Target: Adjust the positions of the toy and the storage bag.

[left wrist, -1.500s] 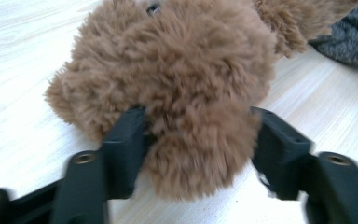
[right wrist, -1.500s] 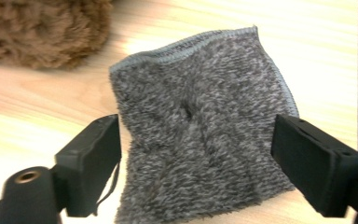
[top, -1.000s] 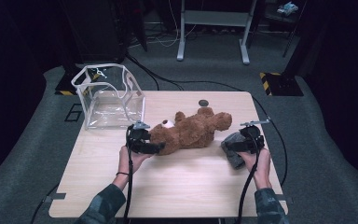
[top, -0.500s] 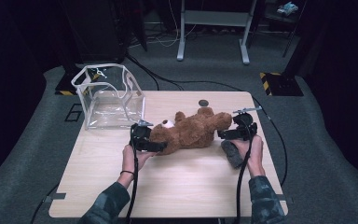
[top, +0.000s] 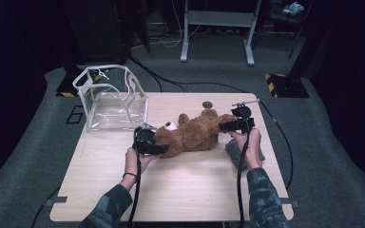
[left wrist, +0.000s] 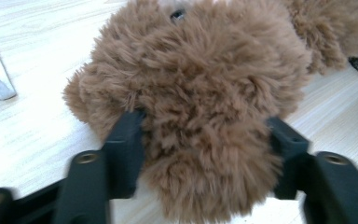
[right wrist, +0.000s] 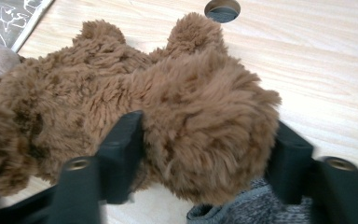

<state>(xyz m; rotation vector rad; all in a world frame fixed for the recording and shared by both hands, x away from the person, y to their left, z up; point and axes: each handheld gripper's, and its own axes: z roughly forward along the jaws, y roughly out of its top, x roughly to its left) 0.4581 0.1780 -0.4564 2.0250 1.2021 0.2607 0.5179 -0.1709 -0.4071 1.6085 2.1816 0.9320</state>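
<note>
A brown teddy bear [top: 195, 134] lies on its back across the middle of the wooden table [top: 171, 190], head to the left. My left gripper [top: 148, 142] is at the bear's head [left wrist: 200, 84]; in the left gripper view [left wrist: 205, 140] its jaws stand wide apart with the furry head between them, fur touching both. My right gripper [top: 234, 125] is at the bear's leg end. The right gripper view [right wrist: 205, 144] shows its jaws also spread wide, with a plush foot [right wrist: 205, 121] between them.
A clear plastic box [top: 110, 97] with white edging stands open at the table's back left. A grey cloth [top: 240, 154] lies under my right hand near the right edge. A small dark round disc [top: 207, 104] sits behind the bear.
My right gripper has moved up and left from the grey cloth to the bear's foot. My left gripper has crept slightly right along the bear's head.
</note>
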